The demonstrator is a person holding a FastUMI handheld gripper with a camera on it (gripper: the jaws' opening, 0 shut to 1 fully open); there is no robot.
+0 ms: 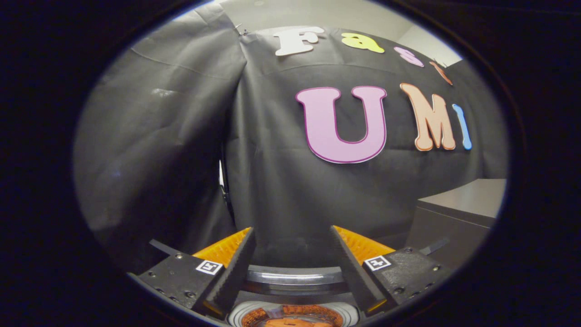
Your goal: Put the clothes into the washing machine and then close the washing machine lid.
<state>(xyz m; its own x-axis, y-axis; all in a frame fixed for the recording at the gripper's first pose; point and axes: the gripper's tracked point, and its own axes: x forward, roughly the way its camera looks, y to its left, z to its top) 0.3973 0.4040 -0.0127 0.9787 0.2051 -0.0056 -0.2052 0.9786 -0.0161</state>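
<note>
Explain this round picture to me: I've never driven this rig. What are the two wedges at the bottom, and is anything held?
The camera rides on the hand-held gripper that a person carries, and it looks forward along the two fingers; those are your wedges. They stand apart with nothing between them, so nothing is held. Beyond them hangs the black cloth wall of the booth. A grey box-shaped cabinet stands off to one side. Below the fingers lies a round opening with a clear curved rim and something orange inside, probably the washing machine with clothes in it, though too little shows to be sure.
</note>
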